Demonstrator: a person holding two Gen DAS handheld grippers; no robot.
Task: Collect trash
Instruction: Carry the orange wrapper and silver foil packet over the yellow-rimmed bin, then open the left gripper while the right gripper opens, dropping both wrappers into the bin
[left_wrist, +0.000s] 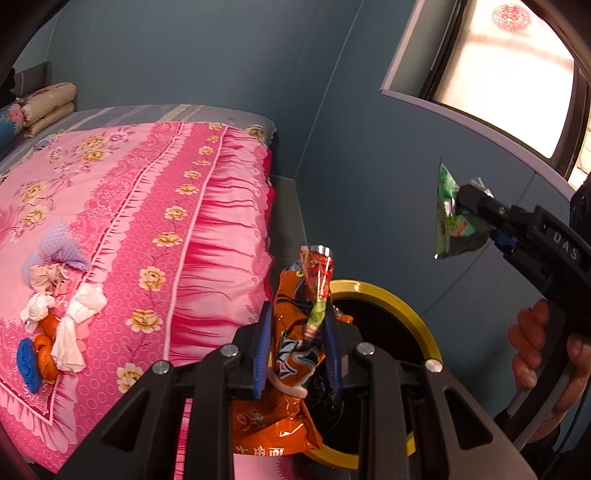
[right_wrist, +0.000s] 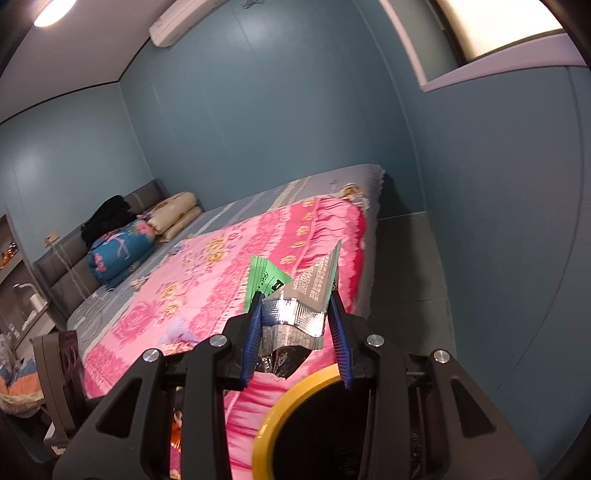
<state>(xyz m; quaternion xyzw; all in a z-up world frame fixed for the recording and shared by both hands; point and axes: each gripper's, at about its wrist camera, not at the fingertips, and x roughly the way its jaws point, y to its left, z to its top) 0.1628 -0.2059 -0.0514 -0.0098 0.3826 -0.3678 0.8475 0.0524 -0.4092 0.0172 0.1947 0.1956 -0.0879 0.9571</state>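
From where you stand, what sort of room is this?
Most likely a bedroom: a wide bed under a pink floral quilt, folded bedding stacked by the padded headboard, and an air conditioner high on the wall.

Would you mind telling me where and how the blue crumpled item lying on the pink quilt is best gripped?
Grip the blue crumpled item across its narrow middle, coming from above. It lies flat and elongated on the pink quilt, with orange scraps touching one side, so close the fingers across its short width.

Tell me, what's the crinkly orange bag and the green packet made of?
The crinkly orange snack bag looks like glossy plastic film: it creases and shines. The green packet seems foil-lined plastic, since its torn end shows a silvery, mirror-like inside. The exact material is unclear.
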